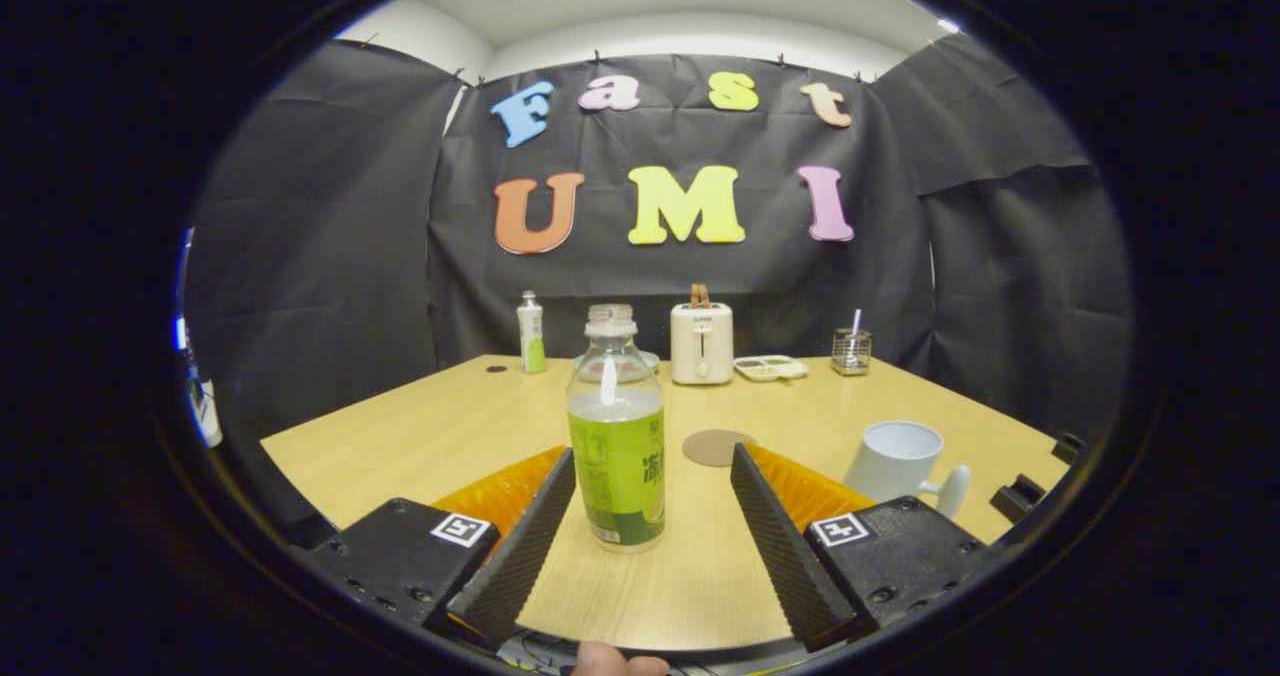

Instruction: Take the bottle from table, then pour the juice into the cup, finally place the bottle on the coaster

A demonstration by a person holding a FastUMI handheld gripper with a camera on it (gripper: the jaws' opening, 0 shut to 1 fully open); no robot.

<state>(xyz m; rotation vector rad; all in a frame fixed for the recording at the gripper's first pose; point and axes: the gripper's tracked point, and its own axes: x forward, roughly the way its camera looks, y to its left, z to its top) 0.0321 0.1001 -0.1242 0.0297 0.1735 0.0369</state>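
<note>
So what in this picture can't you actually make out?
- Gripper view: the bowl at the back, mostly hidden behind the bottle, which stands between the open gripper fingers.
- The divided tray beside the toaster: its contents are too small to tell.
- The cup: its inside is out of sight, and a finger covers its base.

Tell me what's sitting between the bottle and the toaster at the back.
In the gripper view, a pale plate lies between the bottle and the toaster, mostly hidden behind the bottle's neck. The open gripper flanks the bottle untouched.
</note>
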